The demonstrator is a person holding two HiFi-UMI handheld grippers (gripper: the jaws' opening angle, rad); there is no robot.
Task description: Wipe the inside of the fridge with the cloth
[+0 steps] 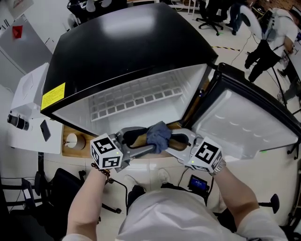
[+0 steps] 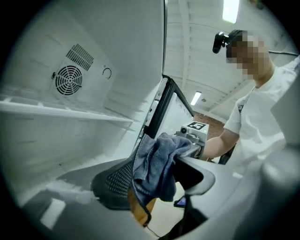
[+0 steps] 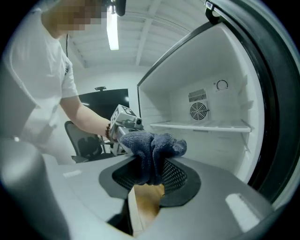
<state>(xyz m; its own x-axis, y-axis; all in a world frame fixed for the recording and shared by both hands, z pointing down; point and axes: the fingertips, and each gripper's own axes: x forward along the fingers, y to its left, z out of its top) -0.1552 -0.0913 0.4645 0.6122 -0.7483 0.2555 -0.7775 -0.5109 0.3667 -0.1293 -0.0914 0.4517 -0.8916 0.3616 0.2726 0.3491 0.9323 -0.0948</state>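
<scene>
Head view: right gripper pinches cloth; left gripper spread wide around it.

I see a pale tiled floor, black office chairs at one o'clock, another black chair at seven and a white unit at nine. Strip lights burn on the white ceiling.

No wording is legible: the yellow label on the fridge (black-topped) is too small to read.
</scene>
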